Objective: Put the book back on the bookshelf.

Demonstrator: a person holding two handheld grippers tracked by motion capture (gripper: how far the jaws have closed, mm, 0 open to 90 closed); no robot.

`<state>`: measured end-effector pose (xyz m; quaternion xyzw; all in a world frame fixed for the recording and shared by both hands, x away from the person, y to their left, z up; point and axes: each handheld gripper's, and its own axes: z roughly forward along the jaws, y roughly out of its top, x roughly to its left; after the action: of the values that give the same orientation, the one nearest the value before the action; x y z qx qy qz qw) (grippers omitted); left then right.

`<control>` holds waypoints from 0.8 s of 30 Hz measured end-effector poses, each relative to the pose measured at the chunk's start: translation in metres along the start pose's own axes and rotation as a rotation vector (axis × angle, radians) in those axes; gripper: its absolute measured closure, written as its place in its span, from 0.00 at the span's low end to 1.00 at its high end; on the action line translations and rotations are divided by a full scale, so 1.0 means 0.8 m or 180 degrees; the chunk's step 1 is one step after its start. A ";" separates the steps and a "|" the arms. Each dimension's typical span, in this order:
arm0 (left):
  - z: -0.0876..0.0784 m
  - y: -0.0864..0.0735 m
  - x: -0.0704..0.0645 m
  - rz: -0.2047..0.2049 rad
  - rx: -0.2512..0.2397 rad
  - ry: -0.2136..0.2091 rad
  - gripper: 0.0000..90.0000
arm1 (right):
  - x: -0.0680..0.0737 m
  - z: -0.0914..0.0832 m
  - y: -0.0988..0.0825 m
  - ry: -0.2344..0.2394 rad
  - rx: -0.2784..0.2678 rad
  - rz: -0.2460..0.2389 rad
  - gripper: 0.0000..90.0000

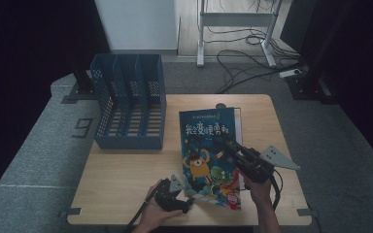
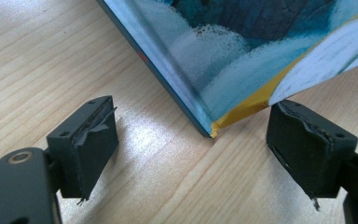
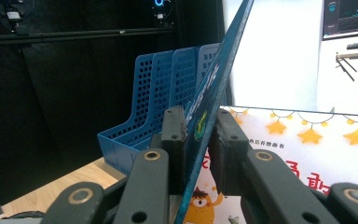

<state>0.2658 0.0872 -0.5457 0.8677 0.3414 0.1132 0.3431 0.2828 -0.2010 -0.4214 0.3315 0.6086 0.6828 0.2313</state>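
Blue and glossy, the book (image 1: 209, 155) stands tilted on the pale wooden surface (image 1: 121, 174), its cover raised toward the person. The right tool (image 1: 234, 149) is clamped on the cover's right edge; in the right gripper view its two black jaws press the thin board (image 3: 200, 126) between them. The left tool (image 2: 193, 140) waits with jaws apart, and the book's lower left corner (image 2: 210, 130) lies just in front of the gap, touching the wood. Behind on the left stands a blue perforated plastic file rack (image 1: 128, 102), its slots running away from the person.
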 end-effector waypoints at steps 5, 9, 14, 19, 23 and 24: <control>0.001 0.003 0.002 0.0000 0.0030 -0.0001 0.18 | 0.004 -0.001 0.002 -0.0023 0.0003 -0.0062 0.84; 0.002 0.004 0.005 -0.0009 0.0038 -0.0021 0.18 | 0.007 -0.001 0.003 -0.0024 -0.0021 -0.0119 0.84; 0.002 0.006 0.008 -0.0023 0.0047 -0.0014 0.18 | 0.009 -0.001 0.003 0.0031 -0.0051 -0.0171 0.84; 0.003 0.008 0.012 -0.0045 0.0066 -0.0014 0.18 | 0.009 -0.001 0.003 0.0026 -0.0081 -0.0180 0.84; 0.005 0.013 0.019 -0.0091 0.0116 0.0048 0.18 | 0.009 0.002 0.003 0.0068 -0.0092 -0.0183 0.85; 0.005 0.014 0.022 -0.0099 0.0130 0.0057 0.18 | 0.009 0.006 0.002 0.0099 -0.0109 -0.0161 0.85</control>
<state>0.2861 0.0912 -0.5418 0.8681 0.3601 0.1087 0.3239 0.2816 -0.1929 -0.4187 0.3014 0.6085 0.6921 0.2447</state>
